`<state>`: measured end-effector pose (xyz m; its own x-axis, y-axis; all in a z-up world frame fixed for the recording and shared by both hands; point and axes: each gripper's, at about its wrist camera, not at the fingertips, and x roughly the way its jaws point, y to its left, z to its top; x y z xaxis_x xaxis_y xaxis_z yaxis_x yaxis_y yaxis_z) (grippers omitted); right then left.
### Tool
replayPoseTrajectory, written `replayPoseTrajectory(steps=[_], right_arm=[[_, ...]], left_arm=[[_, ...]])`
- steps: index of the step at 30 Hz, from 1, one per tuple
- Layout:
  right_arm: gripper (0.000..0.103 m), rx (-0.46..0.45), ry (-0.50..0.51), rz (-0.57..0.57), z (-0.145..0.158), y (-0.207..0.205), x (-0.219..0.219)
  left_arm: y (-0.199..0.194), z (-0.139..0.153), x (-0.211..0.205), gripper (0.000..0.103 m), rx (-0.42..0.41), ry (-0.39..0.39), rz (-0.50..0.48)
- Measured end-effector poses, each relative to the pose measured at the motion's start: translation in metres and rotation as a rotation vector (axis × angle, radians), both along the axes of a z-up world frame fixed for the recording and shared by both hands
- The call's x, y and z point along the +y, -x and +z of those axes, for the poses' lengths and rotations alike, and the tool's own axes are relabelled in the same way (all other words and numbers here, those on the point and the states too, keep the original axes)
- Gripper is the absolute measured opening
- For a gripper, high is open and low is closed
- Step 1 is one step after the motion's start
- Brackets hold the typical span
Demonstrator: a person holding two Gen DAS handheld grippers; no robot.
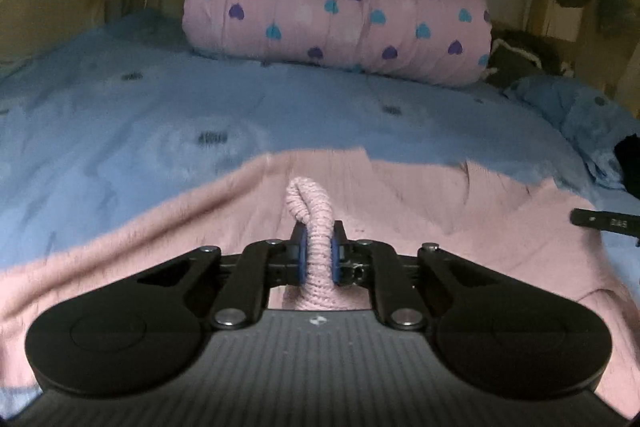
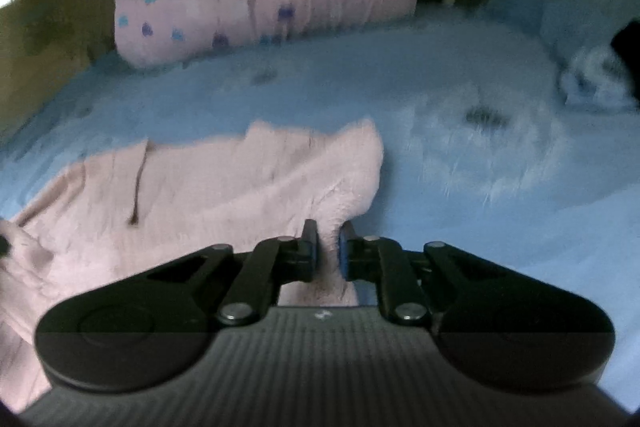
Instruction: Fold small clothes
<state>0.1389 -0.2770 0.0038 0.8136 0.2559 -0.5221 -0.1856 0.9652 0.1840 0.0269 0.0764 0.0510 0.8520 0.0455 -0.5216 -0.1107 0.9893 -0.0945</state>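
Clamped, both: left gripper (image 1: 319, 251) on pink garment's (image 1: 400, 203) ribbed near hem, right gripper (image 2: 328, 251) pinching its right near corner; long axis running sideways across blue bedspread (image 1: 160, 107), short of rolled duvet (image 1: 340, 7)

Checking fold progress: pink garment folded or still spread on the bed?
Mostly spread: the pink garment lies flat over the blue bedcover, no layer doubled over. Only a bunched edge is pinched in the left claw.
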Motion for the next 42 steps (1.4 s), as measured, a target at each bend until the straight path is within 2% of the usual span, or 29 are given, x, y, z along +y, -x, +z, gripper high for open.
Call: replayPoseTrajectory(steps=[2, 4, 6, 8, 9, 11, 13, 16, 21, 26, 31, 37, 42], right_arm=[[0.013, -0.047, 0.003, -0.039, 0.007, 0.003, -0.003], [0.014, -0.066, 0.047, -0.068, 0.005, 0.002, -0.004], [0.014, -0.019, 0.062, -0.073, -0.006, -0.004, -0.003], [0.018, 0.033, 0.076, -0.069, -0.016, -0.010, -0.003], [0.019, 0.035, 0.075, -0.071, -0.017, -0.010, -0.003], [0.029, 0.043, 0.079, -0.079, -0.013, -0.009, -0.005], [0.042, 0.047, 0.095, -0.104, -0.009, -0.008, -0.005], [0.051, 0.023, 0.097, -0.126, -0.002, -0.003, -0.007], [0.053, -0.006, 0.048, -0.088, 0.013, 0.008, -0.009], [0.054, 0.006, 0.010, -0.060, 0.023, 0.018, -0.008], [0.056, 0.005, 0.003, -0.036, 0.029, 0.035, -0.006], [0.056, 0.013, -0.007, -0.006, 0.038, 0.054, -0.005], [0.056, 0.022, -0.068, -0.001, 0.042, 0.073, -0.007]], left_arm=[[-0.013, -0.006, 0.002, 0.013, 0.012, -0.023, 0.013], [-0.027, -0.022, 0.005, 0.014, 0.074, -0.033, 0.014], [-0.036, -0.042, 0.010, 0.015, 0.154, -0.019, 0.033], [-0.036, -0.051, 0.014, 0.018, 0.146, -0.008, 0.043], [-0.036, -0.049, 0.014, 0.022, 0.147, -0.012, 0.044], [-0.033, -0.047, 0.015, 0.032, 0.142, -0.024, 0.050], [-0.029, -0.044, 0.017, 0.050, 0.151, -0.020, 0.075], [-0.022, -0.034, 0.024, 0.055, 0.150, 0.012, 0.074], [-0.002, -0.010, 0.031, 0.067, 0.139, 0.022, 0.113], [0.020, 0.011, 0.039, 0.070, 0.150, -0.042, 0.144], [0.049, 0.034, 0.065, 0.070, 0.148, -0.113, 0.208], [0.084, 0.056, 0.114, 0.070, 0.169, -0.103, 0.306], [0.118, 0.067, 0.157, 0.071, 0.202, -0.114, 0.378]])
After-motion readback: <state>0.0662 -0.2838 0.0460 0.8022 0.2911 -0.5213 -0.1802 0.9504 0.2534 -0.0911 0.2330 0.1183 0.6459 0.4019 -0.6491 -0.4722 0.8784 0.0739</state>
